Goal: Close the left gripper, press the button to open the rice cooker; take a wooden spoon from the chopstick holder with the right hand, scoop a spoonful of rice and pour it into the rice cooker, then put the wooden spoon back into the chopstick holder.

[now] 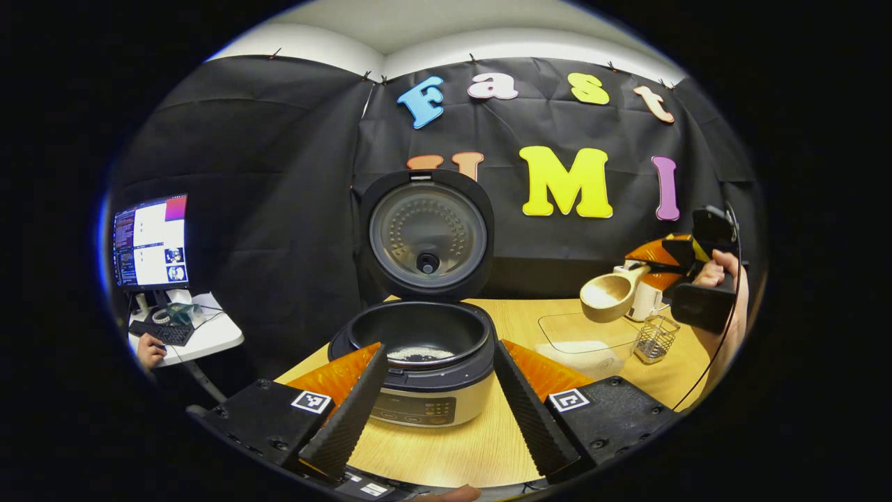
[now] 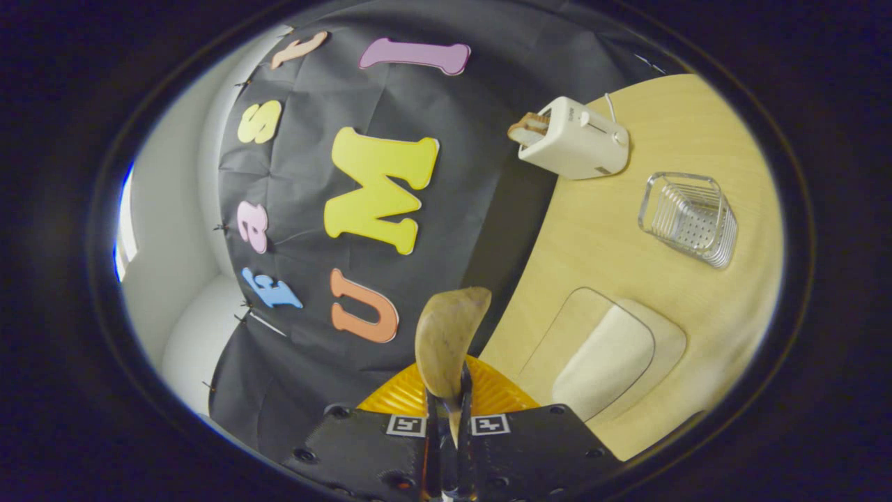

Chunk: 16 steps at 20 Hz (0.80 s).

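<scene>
Rice cooker (image 1: 425, 348) lid-up (left gripper view); spoon (image 2: 446, 341) clamped.

The rice cooker (image 1: 424, 362) stands on the table (image 1: 488, 446) with its lid (image 1: 426, 233) raised behind the pot and some rice (image 1: 415, 353) in it. Right of the cooker lies a tray (image 1: 585, 338); beyond the tray sits the chopstick holder (image 1: 655, 338), with a toaster (image 1: 644, 296) behind it. The spoon (image 1: 612, 294) hangs above the tray. Left of the cooker, off the table, stands a monitor (image 1: 151, 242).
</scene>
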Each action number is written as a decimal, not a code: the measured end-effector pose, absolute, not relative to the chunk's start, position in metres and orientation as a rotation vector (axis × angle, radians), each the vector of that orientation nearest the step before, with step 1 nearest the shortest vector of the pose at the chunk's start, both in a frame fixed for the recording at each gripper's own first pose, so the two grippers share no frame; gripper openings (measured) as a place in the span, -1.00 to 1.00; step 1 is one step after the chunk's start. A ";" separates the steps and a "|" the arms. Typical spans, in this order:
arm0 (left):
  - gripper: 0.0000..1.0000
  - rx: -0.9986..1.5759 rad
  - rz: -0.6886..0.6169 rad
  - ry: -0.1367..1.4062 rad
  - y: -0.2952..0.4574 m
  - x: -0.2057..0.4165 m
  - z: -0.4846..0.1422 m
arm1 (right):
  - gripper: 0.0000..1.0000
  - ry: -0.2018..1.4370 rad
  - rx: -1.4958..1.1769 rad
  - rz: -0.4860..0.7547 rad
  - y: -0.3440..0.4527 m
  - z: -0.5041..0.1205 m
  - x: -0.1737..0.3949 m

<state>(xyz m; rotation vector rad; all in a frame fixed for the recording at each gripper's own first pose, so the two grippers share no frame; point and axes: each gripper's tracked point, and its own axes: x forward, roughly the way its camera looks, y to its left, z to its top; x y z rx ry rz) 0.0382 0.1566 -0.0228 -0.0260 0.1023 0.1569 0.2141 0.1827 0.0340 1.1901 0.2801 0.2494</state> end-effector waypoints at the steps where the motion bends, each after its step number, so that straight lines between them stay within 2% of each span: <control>1: 0.95 -0.026 0.171 0.101 0.162 0.037 -0.023 | -0.83 0.286 1.194 0.270 0.195 0.039 0.212; 9: 0.95 -0.024 0.186 0.086 0.178 0.026 -0.018 | -0.83 0.369 1.074 0.347 0.303 0.047 0.225; 16: 0.94 -0.061 0.182 0.077 0.191 0.022 -0.017 | -0.83 0.383 0.781 0.349 0.387 0.052 0.243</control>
